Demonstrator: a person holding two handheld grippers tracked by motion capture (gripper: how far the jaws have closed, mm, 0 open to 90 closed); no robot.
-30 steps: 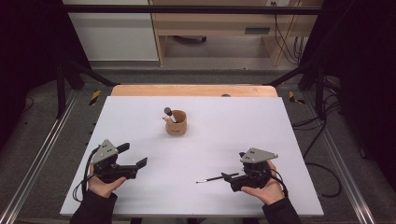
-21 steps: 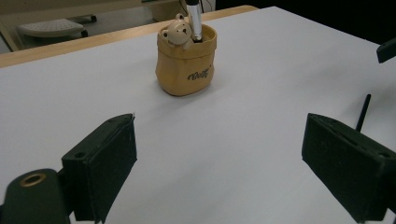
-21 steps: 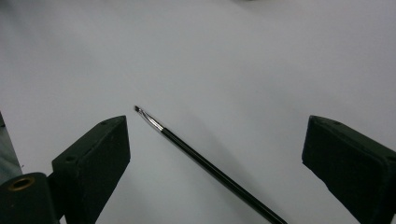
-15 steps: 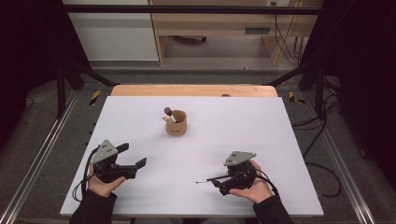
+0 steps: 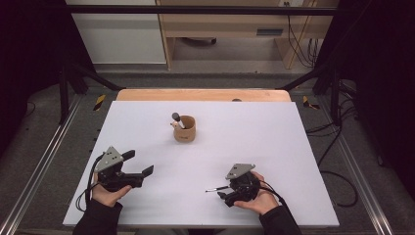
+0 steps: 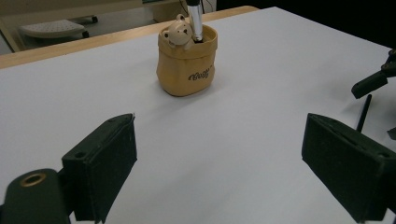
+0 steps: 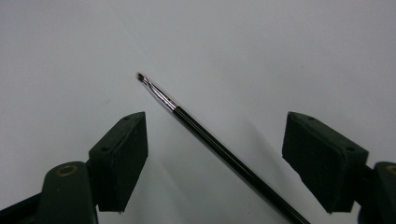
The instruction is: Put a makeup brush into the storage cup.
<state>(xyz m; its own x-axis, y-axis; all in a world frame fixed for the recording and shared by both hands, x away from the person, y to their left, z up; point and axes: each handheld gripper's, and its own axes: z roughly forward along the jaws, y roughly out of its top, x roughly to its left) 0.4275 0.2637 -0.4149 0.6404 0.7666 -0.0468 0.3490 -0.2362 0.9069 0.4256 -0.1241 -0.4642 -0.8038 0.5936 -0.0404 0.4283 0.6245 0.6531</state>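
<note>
One thin brush [image 7: 219, 147] lies flat on the white surface [image 5: 293, 147] at near right between the right gripper [image 7: 215, 154]'s closing, not yet gripping jaws, leaving pickup and transfer to the far cup [image 5: 184, 131] undone, while the left gripper [image 6: 224, 172] waits wide open, empty.

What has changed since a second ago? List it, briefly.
The right tool has come down towards the white table over the thin black brush, and its jaws have just been closing, the brush between them but not yet gripped. The left tool, open, and the tan bear-faced cup stayed put.
</note>
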